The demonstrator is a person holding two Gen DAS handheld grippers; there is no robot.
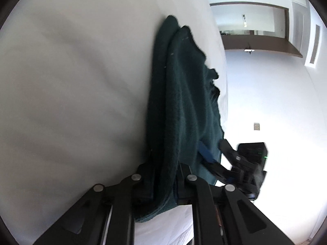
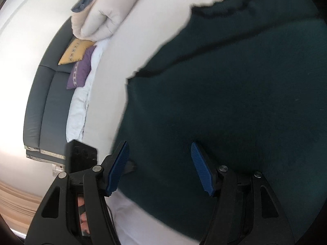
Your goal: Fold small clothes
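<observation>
At the bottom of the left wrist view, around 6 o'clock, the left gripper [image 1: 163, 175] has its two black jaws pinched on a doubled-up fold of the dark green garment [image 1: 184, 94]. The cloth bunches between the jaws and runs up toward 12 o'clock, lying against the white bed cover [image 1: 71, 91]. Over at 4 o'clock you can see the right gripper [image 1: 212, 156], a bit blurry, with one of its blue pads against the garment's edge. Only this view shows the room behind: a white wall, a wood-framed opening [image 1: 253, 26] at 1 o'clock, and a small wall plate [image 1: 257, 126] at 3 o'clock.

The right wrist view is where you really see the right gripper [image 2: 160, 168]. Its jaws are spread wide, blue ribbed pads [image 2: 201, 168] well apart, and the garment [image 2: 235, 106] passes behind them, filling everything from 12 round to 5 o'clock. Nothing is clamped there as far as I can tell. This view shows the garment's ragged-looking edge against the bed cover [image 2: 155, 30], which the other view doesn't. At 9 to 11 o'clock there's a grey sofa [image 2: 51, 94] with a yellow cushion [image 2: 75, 51] and a purple cushion [image 2: 80, 71], plus a bunched white duvet [image 2: 102, 16] at 11.
</observation>
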